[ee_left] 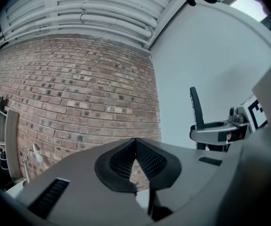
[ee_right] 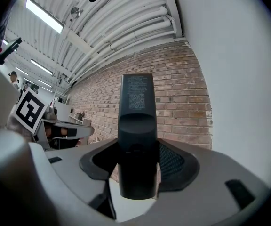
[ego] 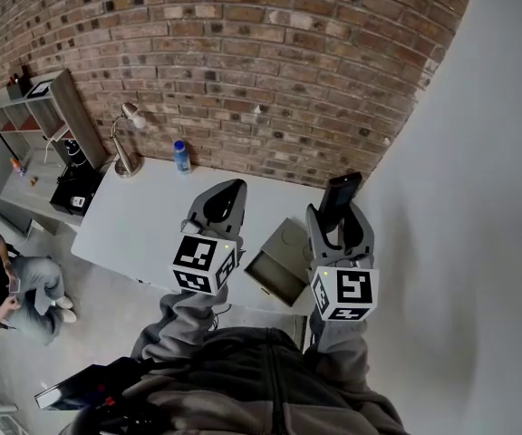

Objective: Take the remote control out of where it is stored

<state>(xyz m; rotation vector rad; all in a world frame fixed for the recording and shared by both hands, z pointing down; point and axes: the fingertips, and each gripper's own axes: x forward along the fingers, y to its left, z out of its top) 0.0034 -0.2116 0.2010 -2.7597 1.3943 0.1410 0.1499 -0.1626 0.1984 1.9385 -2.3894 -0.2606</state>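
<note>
A black remote control stands upright between the jaws of my right gripper, which is shut on it. In the head view the remote control sticks up from the right gripper, held in the air above the desk's right end. Its back label faces the right gripper view. My left gripper hovers over the desk to the left, jaws shut with nothing between them. The left gripper view shows the remote control edge-on at its right.
A grey desk stands against a brick wall. Its drawer hangs open below the right gripper. A desk lamp and a blue-capped bottle stand at the desk's back. A person crouches at far left, near shelves.
</note>
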